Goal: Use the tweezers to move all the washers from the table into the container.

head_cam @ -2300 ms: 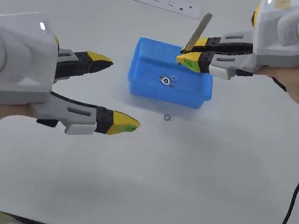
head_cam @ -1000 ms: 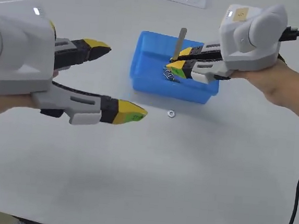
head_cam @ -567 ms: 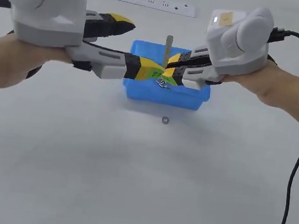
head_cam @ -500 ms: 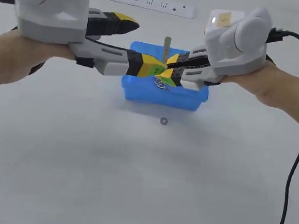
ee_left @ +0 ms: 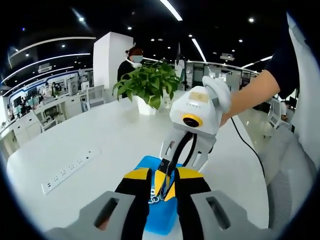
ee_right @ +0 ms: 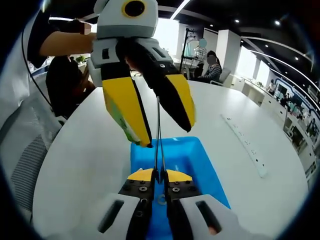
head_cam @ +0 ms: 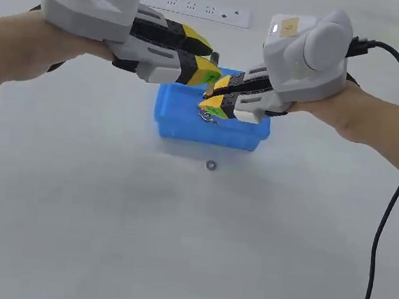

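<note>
Centrally, a blue container (head_cam: 187, 132) sits on a white table (head_cam: 95, 224), and every place below is given from it. Just in front of its near wall, one small washer (head_cam: 211, 165) lies flat on the bare table. A few more washers (head_cam: 208, 117) rest inside the container. Above the container's middle, the right gripper (head_cam: 214, 104) has its jaws pressed together on a pair of thin metal tweezers (ee_right: 158, 135). The left gripper (head_cam: 208, 61), over the container's far side, has its jaws parted. They straddle the part of the tweezers that stands out of the right gripper, apparently without clamping it. The washer looks light, hard, thin and slippery, likely to skate away if nudged. It probably wants pinching across its ring, one tweezer tip through the hole, with gentle pressure because the blades look springy.
</note>
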`<state>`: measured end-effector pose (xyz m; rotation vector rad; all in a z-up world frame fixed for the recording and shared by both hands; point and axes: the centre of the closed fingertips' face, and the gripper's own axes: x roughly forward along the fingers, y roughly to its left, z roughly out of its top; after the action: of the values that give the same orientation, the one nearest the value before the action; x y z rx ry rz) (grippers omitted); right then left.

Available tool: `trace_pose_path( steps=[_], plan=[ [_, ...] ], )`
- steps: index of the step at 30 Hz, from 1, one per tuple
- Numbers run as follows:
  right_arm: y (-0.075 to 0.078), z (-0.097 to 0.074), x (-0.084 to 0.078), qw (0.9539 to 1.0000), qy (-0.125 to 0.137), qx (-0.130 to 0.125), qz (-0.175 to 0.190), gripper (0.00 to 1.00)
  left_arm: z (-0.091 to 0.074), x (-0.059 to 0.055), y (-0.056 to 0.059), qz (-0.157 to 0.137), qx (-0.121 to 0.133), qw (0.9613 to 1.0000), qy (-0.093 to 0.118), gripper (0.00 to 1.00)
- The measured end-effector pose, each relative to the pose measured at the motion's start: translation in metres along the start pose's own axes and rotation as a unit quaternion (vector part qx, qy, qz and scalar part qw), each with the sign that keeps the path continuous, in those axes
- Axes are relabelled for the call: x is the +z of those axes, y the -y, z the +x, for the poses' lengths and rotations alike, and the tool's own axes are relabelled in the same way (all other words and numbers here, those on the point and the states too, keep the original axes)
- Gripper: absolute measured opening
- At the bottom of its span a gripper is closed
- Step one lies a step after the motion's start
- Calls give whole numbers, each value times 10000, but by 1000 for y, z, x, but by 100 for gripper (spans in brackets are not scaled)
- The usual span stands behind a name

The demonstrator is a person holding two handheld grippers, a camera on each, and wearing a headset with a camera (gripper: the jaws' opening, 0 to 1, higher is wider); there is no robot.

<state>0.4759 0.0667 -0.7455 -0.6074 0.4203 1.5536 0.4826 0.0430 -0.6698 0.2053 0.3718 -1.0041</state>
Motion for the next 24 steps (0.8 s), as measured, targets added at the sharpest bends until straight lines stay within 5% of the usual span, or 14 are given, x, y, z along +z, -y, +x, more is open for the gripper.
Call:
trace_pose_path(
  steps=[11,24],
  plan=[
    [-2,0,-3,9999,-78,59,-44,8,5,-4,10,179,-262,9995,-87,8],
    [-1,-2,7,10000,72,63,-2,9,6,4,6,338,-229,9990,207,5]
  ],
)
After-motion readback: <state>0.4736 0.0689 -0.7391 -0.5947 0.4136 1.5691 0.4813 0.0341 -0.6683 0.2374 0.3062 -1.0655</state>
